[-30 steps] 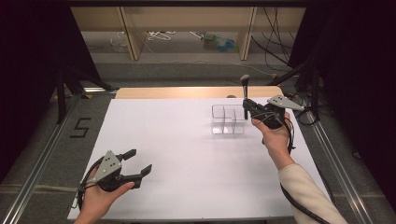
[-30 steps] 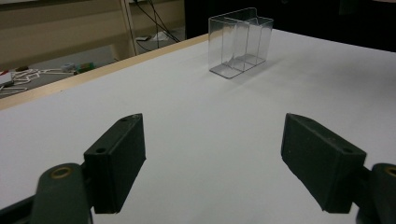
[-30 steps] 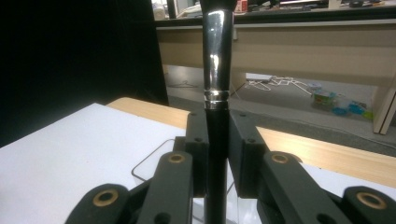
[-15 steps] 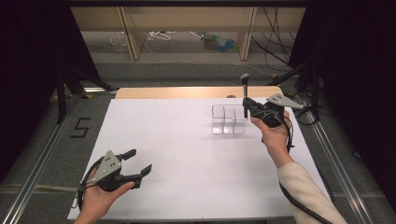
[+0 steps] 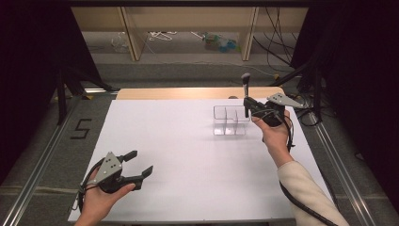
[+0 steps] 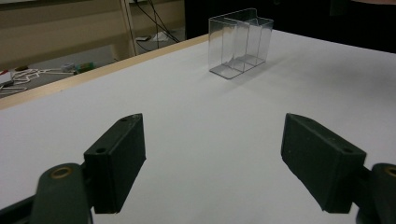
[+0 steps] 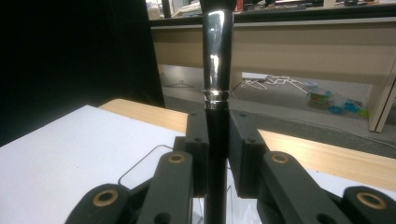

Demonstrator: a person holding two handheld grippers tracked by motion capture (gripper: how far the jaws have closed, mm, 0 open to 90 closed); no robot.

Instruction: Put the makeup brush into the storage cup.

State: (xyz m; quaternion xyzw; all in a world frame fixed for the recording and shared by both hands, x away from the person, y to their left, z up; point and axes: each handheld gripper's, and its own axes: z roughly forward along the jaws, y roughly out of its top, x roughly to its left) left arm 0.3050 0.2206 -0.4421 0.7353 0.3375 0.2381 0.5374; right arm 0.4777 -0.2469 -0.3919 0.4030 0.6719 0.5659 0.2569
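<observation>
The right gripper [image 5: 246, 104] is held above the far right part of the white desk [image 5: 188, 155], with its fingers [image 7: 196, 140] clamped on the black handle of a makeup brush [image 5: 245, 94]. The brush stands upright between the fingers. In the right gripper view, its handle passes between the two pads and a polished silver ferrule [image 7: 217, 51] rises above them; the top of the brush runs out of that view. In the high view, the lower end of the handle hangs over the right end of a clear plastic organizer [image 5: 229, 120], which stands on the desk. Contact with the organizer cannot be determined.

The organizer is transparent and divided into compartments by upright walls.

The left gripper [image 5: 140, 164] is held near the front left desk edge, fingers [image 6: 116, 158] set wide apart with nothing between them, well apart from the organizer.
</observation>
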